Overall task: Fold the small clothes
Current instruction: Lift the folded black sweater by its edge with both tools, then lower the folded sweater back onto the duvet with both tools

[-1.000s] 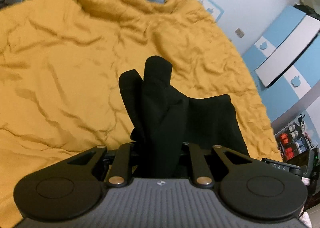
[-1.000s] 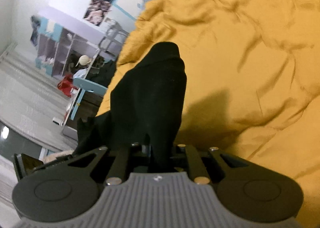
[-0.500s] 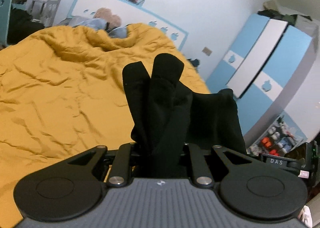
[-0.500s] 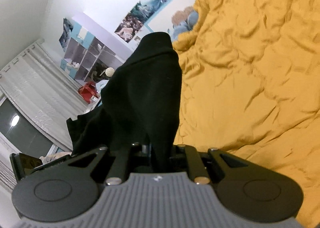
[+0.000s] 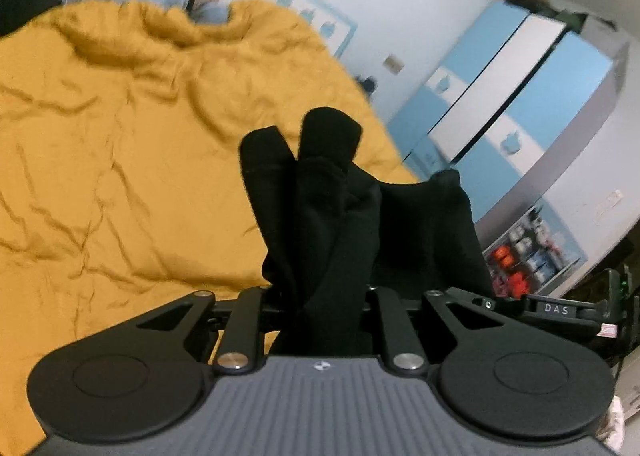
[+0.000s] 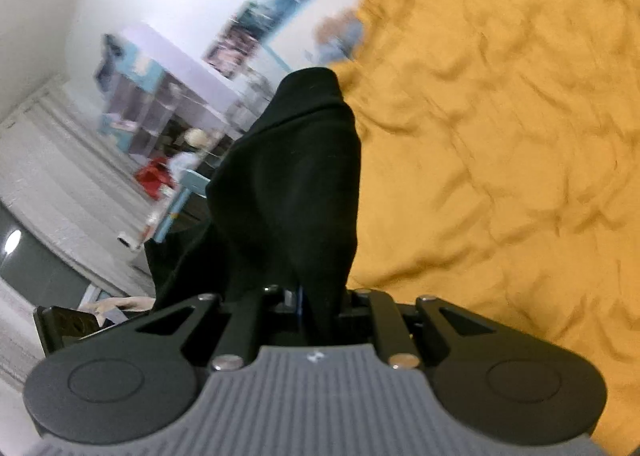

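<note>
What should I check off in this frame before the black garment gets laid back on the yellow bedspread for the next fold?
1. Left tool closed on the black garment: ok, cloth bunches between its fingers.
2. Right tool closed on the same garment: ok, cloth drapes over its fingers.
3. Garment spans both tools: ok, a band runs from the left tool towards the right one.
4. Garment clear of the yellow bedspread: cannot tell, its lower edge is hidden.
5. Landing area on the bedspread free of objects: ok, only wrinkles show.
6. Garment edges aligned: cannot tell, the cloth is bunched.
</note>
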Available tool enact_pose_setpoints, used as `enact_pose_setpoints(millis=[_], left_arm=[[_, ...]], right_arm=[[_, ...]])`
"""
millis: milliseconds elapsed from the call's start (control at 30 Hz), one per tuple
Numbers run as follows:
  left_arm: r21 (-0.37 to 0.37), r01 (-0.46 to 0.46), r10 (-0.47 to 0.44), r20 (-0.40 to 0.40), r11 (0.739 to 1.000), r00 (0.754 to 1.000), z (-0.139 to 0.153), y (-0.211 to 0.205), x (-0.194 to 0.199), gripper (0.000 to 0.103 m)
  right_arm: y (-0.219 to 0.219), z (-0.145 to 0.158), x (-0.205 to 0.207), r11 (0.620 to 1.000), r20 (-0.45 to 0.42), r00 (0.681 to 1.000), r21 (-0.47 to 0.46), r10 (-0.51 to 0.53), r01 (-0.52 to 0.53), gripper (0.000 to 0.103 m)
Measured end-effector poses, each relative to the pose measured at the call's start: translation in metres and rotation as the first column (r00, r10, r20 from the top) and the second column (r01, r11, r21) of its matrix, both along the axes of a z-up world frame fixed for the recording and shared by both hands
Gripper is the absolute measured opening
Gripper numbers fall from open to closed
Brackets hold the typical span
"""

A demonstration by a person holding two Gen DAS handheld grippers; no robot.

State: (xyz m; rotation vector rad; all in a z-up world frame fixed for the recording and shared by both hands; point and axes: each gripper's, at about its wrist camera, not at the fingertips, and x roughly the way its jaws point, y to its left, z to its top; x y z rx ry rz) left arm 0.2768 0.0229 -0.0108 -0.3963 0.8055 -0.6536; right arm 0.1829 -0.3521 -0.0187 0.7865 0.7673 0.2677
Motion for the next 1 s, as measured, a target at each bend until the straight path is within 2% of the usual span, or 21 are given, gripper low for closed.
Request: enact_pose_setpoints(millis=[133,267,433,567,667,800,933,1000], left_arm=[[0.086,0.012,-0.005,-0.079,0.996,0.997,-0.051,-0.010,0.033,0.018],[0.124,0.018,0.002,-0.160,0.992,0.987,-0.087,-0.012,0.069,0.020],[0.185,0.029,0.018,-0.246,0.982,0.969,-0.132,-0.009,0.095,0.029],[0.204,0.018,0.040,-0.276,0.979,0.960,-0.160,-0.001,0.106,0.046],[0.198,-0.004,0.058,-0.265,0.980,0.962,-0.167,0.011,0.111,0.053],[0.168,-0.042,0.086,-0.264,0.985,0.961,-0.165,0.029,0.113,0.054],[0.205,-0.088,0.134,-0.224,0.975,0.965,-0.147,0.040,0.106,0.054],[0.223,-0.099,0.144,-0.197,0.970,0.970,-0.134,0.043,0.102,0.052]], right_arm=[[0.001,-0.051,0.039,1.000,-0.091,0.996,-0.005,-0.004,0.004,0.007],[0.007,-0.084,0.077,0.999,-0.136,0.991,-0.049,0.002,-0.009,0.008],[0.003,-0.136,0.116,0.997,-0.214,0.977,-0.075,0.003,-0.019,0.009],[-0.003,-0.167,0.129,0.997,-0.255,0.967,-0.074,-0.021,0.002,0.013],[-0.012,-0.179,0.133,0.998,-0.266,0.963,-0.060,-0.039,0.024,0.018],[-0.020,-0.179,0.129,0.996,-0.254,0.965,-0.069,-0.070,0.054,0.025],[-0.028,-0.158,0.113,0.976,-0.213,0.965,-0.181,-0.155,0.117,0.028],[-0.031,-0.143,0.104,0.963,-0.185,0.967,-0.239,-0.174,0.128,0.024]])
